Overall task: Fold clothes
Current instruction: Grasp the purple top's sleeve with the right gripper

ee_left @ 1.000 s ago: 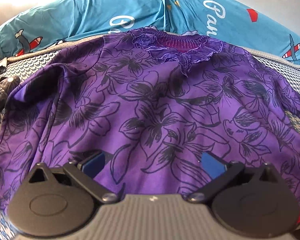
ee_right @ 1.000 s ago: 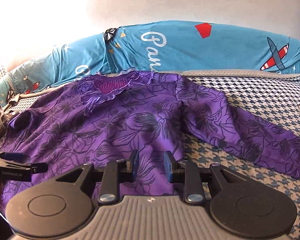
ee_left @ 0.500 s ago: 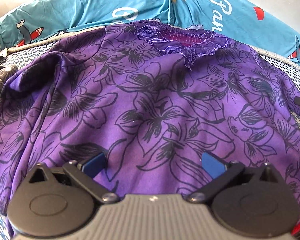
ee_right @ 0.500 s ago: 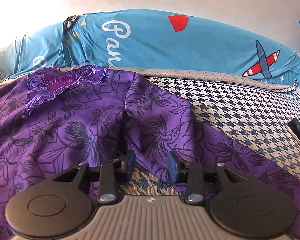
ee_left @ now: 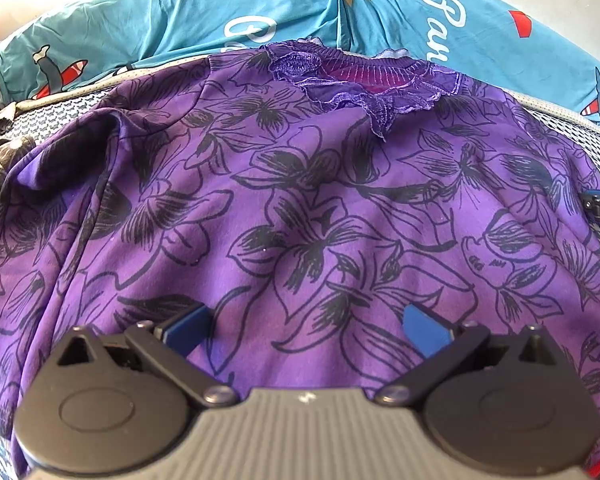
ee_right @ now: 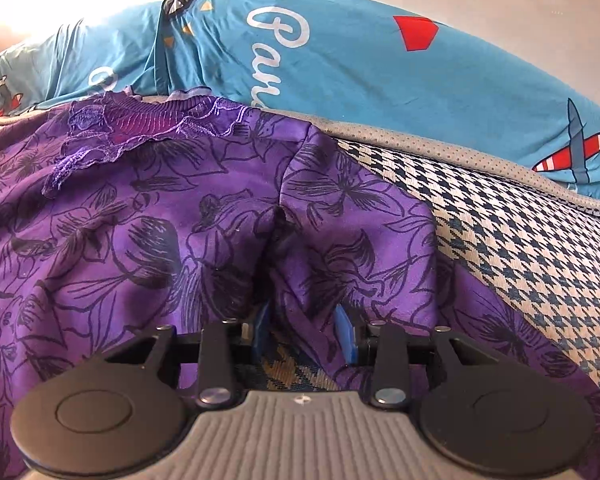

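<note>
Lying face-up on the houndstooth bed cover, purple floral top, neckline toward the blue pillows. Looking like the sleeve fold getting started. Right gripper nosing in at the armpit crease, jaws having just been opening, now partway apart with a bunch of sleeve fabric sitting between the pads, not clearly pinched yet. Left gripper hovering wide open over the lower body of the top, holding nothing. Next up, probably closing on that fabric and swinging the sleeve inward. Compared with a second back: right view sitting much closer in, lower, and further toward the sleeve.
</note>
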